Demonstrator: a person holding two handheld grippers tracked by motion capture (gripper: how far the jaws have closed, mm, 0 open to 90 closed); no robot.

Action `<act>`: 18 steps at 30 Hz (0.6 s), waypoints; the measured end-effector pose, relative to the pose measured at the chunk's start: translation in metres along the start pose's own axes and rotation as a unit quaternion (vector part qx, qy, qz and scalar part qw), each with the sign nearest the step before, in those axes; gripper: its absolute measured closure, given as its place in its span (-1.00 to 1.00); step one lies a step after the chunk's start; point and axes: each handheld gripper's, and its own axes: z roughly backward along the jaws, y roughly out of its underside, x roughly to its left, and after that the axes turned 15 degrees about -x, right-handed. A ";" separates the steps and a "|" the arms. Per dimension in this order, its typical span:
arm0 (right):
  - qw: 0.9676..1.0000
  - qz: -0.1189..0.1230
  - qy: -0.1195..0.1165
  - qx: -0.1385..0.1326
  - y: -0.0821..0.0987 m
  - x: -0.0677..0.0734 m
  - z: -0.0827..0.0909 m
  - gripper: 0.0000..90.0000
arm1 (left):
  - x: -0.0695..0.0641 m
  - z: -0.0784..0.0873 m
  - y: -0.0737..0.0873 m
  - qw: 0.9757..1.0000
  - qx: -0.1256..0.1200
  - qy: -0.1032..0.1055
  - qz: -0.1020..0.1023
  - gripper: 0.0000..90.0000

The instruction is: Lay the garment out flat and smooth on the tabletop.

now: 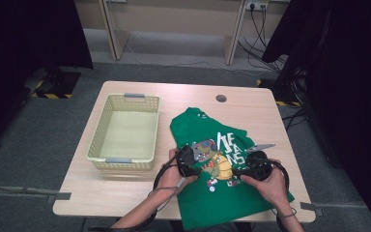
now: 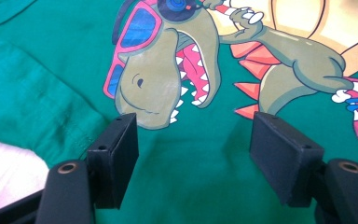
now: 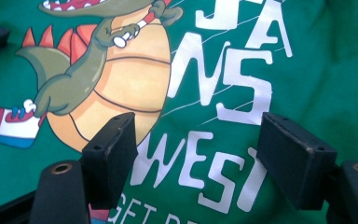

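— High view first: what is cut off or hard to see?

— The green T-shirt [image 1: 222, 193] lies on the right half of the wooden table [image 1: 125, 193], and its lower hem goes over the near edge, so the end of it is hidden. Both hands cover part of the print. The room at the left and right is very dark; I cannot make out what stands there.

— Can you read any writing?

— Yes. In the right gripper view the white letters [image 3: 242, 84] end in "ANS", under them is "WEST", and a lower line starts with "GET" but is cut by the picture edge. Beside the letters is a cartoon dinosaur [image 2: 168, 79] with pink sunglasses and headphones.

— And the two claws?

— The left gripper [image 1: 197, 155] is released; in its own view the jaws stand wide apart just over the cloth, under the dinosaur's head, and nothing is between them. The right gripper [image 1: 245, 162] is released too, jaws apart over the word "WEST".

— What else is on the surface?

— A pale yellow basket [image 1: 96, 140] stands left of the shirt, near it but apart. The table has a round cable hole [image 1: 221, 98] at the far side. Grey carpet [image 1: 38, 140] is around, and cables [image 1: 261, 29] hang from a wall socket behind.
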 end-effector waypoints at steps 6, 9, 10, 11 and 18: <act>1.000 0.019 -0.002 0.008 0.005 0.013 0.004 -0.39 | 0.007 0.000 0.001 1.000 0.005 -0.010 0.000 -0.27; 1.000 0.024 -0.009 0.011 0.007 0.021 0.006 -0.39 | 0.011 0.000 0.002 1.000 0.009 -0.020 0.001 -0.27; 1.000 0.026 -0.010 0.012 0.008 0.024 0.006 -0.39 | 0.012 0.000 0.002 1.000 0.010 -0.021 0.001 -0.27; 0.999 0.027 -0.012 0.013 0.008 0.026 0.007 -0.39 | 0.013 0.000 0.002 1.000 0.011 -0.023 0.002 -0.27; 0.999 0.036 -0.036 0.019 0.009 0.041 0.007 -0.40 | 0.015 0.002 0.004 0.999 0.012 -0.032 0.001 -0.25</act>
